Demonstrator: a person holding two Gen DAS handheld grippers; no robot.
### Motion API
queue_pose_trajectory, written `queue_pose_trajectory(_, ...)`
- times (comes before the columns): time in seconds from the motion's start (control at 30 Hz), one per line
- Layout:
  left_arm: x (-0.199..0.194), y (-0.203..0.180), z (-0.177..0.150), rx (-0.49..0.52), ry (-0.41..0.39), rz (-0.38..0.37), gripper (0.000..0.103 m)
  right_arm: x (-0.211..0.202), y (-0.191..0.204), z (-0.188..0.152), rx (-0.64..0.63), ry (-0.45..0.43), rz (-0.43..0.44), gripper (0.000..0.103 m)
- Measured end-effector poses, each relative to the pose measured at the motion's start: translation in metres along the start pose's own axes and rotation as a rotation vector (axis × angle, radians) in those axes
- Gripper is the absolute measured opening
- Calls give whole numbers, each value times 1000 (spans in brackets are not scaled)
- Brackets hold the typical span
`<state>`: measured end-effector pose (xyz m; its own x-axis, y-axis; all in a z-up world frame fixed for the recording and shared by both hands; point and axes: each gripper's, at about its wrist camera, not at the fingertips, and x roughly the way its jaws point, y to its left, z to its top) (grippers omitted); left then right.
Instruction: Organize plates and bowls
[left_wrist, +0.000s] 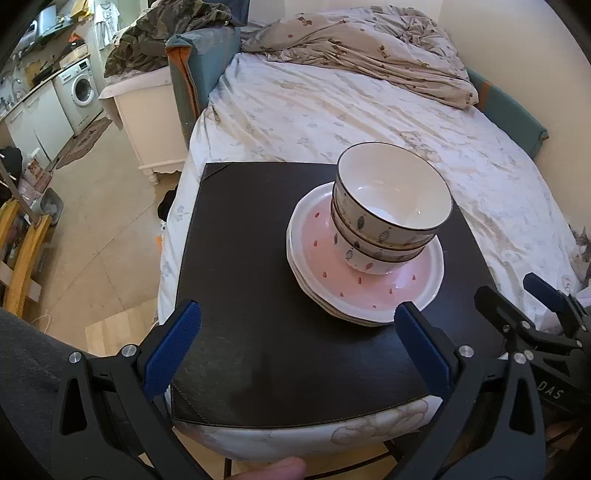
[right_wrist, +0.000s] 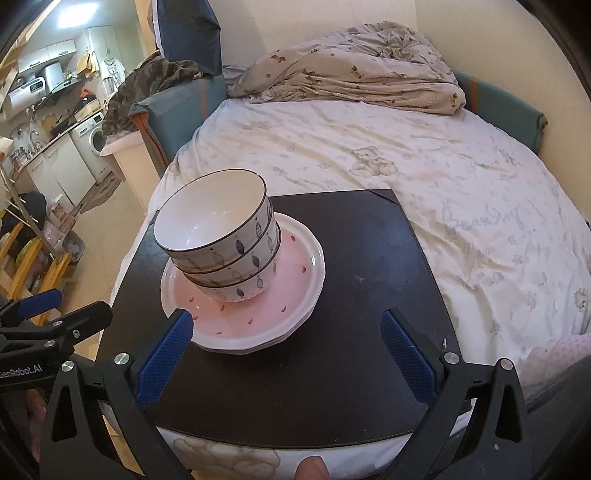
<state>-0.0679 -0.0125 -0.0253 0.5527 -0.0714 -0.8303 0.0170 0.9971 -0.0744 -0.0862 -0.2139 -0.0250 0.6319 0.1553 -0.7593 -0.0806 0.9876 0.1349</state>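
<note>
Three glossy white ceramic bowls with dark rims and leaf prints (left_wrist: 388, 225) sit nested on a stack of scalloped pink-centred white plates (left_wrist: 399, 291), whose count cannot be told, on a matte dark leather-like mat (left_wrist: 258, 332) laid on the wrinkled bear-print bed sheet (left_wrist: 332, 110). The left gripper (left_wrist: 297, 347) and the right gripper (right_wrist: 286, 356) hover over the mat's near edge, jaws wide apart and empty, blue ribbed pads (right_wrist: 164, 358) just beside the plates.

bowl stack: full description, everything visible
The bowl stack is three nested bowls, glossy ceramic by the look, white inside with dark rims and blue-grey leaf marks outside. All upright; the top one looks empty. The stack leans slightly and sits off-centre on the top pink plate of a plate pile on a dark mat. Neither gripper touches it.
</note>
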Motion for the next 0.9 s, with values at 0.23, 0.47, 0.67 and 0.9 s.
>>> queue_pose_trajectory(0.23,-2,0,1,4,-3,-6,103,-2,-5,1,17,-7,-12,103)
queue_pose_trajectory(0.47,-1,-1,0,4,-10,-5,103,-4,-7,1,24,-12,-18,103)
queue_pose_trajectory(0.67,-1,0,1,7,-9,-6,103,-5,-9,1,27,-14,-19,103)
queue_pose_trajectory(0.9,-2,1,1,5,-10,-8,103,-5,-9,1,26,-13,-19,103)
